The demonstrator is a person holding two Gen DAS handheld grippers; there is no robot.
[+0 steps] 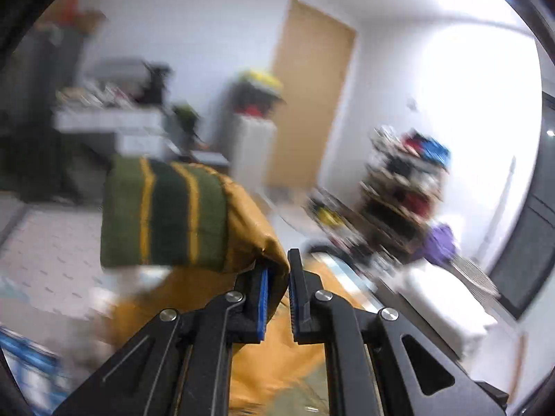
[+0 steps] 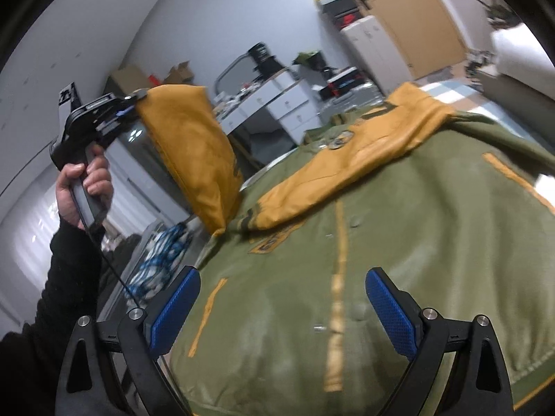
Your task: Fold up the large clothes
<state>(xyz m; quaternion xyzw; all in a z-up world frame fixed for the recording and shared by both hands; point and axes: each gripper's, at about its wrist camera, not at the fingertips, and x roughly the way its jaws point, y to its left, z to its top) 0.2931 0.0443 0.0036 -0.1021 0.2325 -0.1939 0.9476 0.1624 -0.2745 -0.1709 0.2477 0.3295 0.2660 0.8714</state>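
Pinching the leathery mustard sleeve [image 1: 249,222], the left gripper [image 1: 277,277] lifts it; right gripper [image 2: 282,298] gapes wide.

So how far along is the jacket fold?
Early. Done: one yellow sleeve already lies folded across the green jacket. In hand: the left gripper is shut on the other sleeve near its striped cuff, lifted clear of the jacket. The right gripper is open over the jacket front, holding nothing. Left: lay that sleeve across, then fold the body, which is spread flat.
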